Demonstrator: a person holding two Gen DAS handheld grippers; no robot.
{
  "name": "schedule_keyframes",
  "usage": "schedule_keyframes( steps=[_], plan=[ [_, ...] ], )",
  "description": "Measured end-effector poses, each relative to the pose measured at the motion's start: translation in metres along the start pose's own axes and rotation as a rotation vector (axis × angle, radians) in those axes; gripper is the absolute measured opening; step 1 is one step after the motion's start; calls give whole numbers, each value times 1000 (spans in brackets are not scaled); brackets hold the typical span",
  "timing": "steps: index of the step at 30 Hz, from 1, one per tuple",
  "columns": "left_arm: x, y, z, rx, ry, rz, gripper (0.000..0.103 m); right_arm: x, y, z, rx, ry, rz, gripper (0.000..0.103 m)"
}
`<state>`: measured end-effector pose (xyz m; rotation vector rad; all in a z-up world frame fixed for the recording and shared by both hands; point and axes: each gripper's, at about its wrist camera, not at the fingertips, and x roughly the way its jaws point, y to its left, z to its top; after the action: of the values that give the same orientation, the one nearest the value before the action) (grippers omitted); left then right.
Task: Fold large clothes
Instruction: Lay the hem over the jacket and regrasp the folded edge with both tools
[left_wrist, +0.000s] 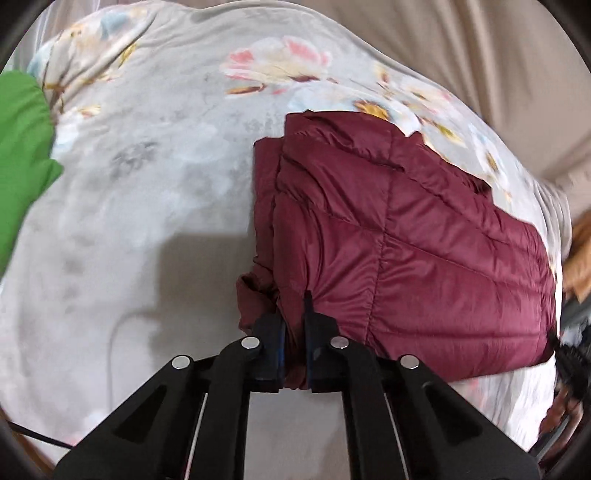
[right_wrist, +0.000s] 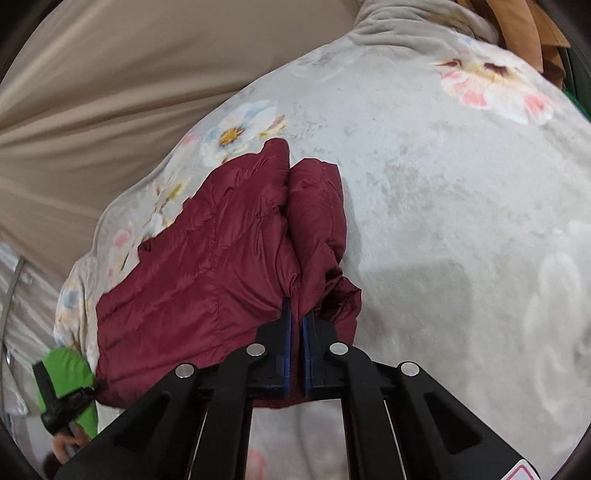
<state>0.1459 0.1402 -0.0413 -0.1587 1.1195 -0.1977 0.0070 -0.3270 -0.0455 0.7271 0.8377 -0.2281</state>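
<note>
Maroon quilted puffer jacket (left_wrist: 406, 240) lies folded on a grey floral blanket (left_wrist: 147, 184) spread over the bed, w/ a beige sheet (left_wrist: 461, 48) beyond it. Left gripper (left_wrist: 294, 314) has its fingers pinched nearly together on a bunched bit of the jacket's near edge; fabric fills the slit btwn the blue pads, so tips themselves are buried & can't be seen. Right gripper (right_wrist: 297, 317) is the same: fingers narrow, clamped on a gather of jacket (right_wrist: 207, 266) hem, a puffy lobe bulging just right of the pads. How many layers each pinch takes – can't tell, folds hide it. In the left wrist view the jacket's far right corner runs into blur at the lens rim; a dark shape there (left_wrist: 569, 354) may be the other gripper, too smeared to say. In the right wrist view the left gripper (right_wrist: 62, 398) shows small at bottom left beside a green cloth (right_wrist: 70, 369), part cut off, w/ a hand (right_wrist: 66, 443) below it barely visible. Green cloth (left_wrist: 22, 155) also at left edge of the left wrist view, cropped. Brown item (right_wrist: 524, 33) top right, unclear.
</note>
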Motion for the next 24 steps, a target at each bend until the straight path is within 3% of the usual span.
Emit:
schedule_keyframes(
  steps=[5,8,10,12,14,15,16,18,20,24],
  plan=[
    [-28,21,-87,38,133,34,6,-50,-32,-69,-38,125,-63,4],
    [-28,38,-142,-46,213,34,8,-66,-53,-117,-43,207,-143,5],
    [-33,45,-156,-107,210,32,14,-72,-67,-140,-25,249,-192,5],
    [-49,48,-151,-144,157,52,15,-82,-69,-140,-12,229,-228,11],
    [-79,45,-130,-151,33,69,18,-101,-60,-123,-17,132,-252,18],
    [-92,42,-118,-144,-29,62,33,-107,-54,-114,-27,97,-248,28],
    [-101,37,-106,-137,-87,58,61,-113,-46,-102,-44,56,-239,46],
    [-107,25,-78,-118,-152,45,86,-115,-32,-79,-70,-6,-211,65],
    [-93,16,-57,-95,-166,13,87,-103,-27,-61,-63,-12,-161,71],
    [-23,9,-29,-109,-12,-39,82,-54,-33,-36,-17,25,-127,72]
  ],
)
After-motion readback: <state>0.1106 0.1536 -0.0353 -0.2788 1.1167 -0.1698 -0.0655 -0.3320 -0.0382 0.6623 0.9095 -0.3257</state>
